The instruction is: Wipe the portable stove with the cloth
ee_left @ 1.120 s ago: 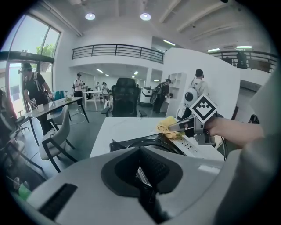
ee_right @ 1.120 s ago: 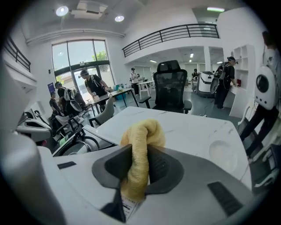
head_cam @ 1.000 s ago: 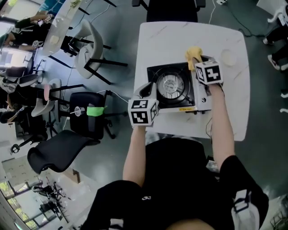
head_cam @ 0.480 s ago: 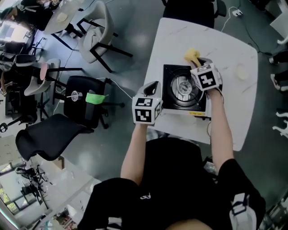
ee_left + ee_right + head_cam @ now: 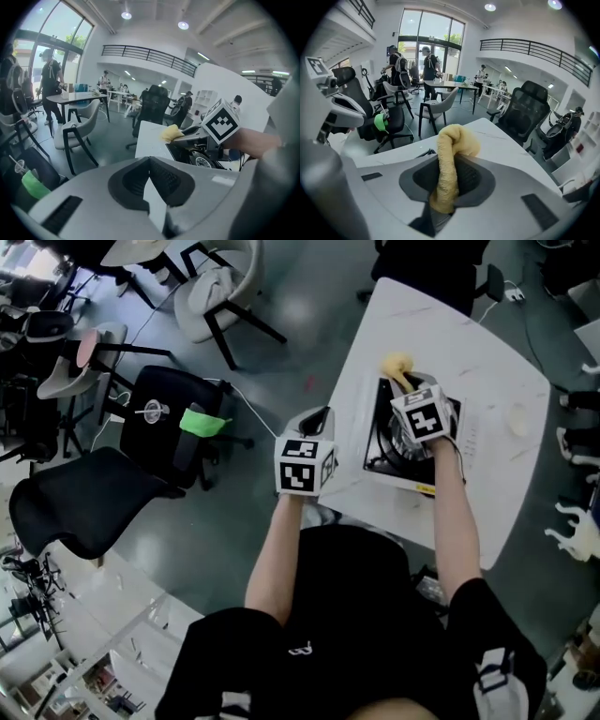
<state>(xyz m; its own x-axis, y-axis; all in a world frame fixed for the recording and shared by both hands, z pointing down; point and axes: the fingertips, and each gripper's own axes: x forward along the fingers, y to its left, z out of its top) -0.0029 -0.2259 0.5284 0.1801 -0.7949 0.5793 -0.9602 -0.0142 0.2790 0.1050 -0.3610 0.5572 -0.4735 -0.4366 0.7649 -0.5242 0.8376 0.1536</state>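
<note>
The portable stove [image 5: 382, 448], black-topped with a silver burner, sits on the white table [image 5: 487, 371]; my right arm and marker cube cover most of it. My right gripper [image 5: 405, 382] is over the stove's far left part, shut on the yellow cloth [image 5: 397, 367]. In the right gripper view the cloth [image 5: 449, 161] is pinched between the jaws and bulges past their tips. My left gripper [image 5: 319, 420] hangs off the table's left edge, beside the stove, shut with nothing in it. The left gripper view shows the stove [image 5: 197, 158] and cloth [image 5: 171, 133] ahead.
A small round white object [image 5: 517, 420] lies on the table to the stove's right. On the floor to the left stand a black office chair [image 5: 84, 498], a black seat with a green item [image 5: 199, 420] and a white chair [image 5: 220, 287]. People stand farther off in the room.
My right gripper has carried the cloth leftwards along the stove's far side. The left gripper has stayed by the table's left edge. The head view has swung, so the table sits further right.
</note>
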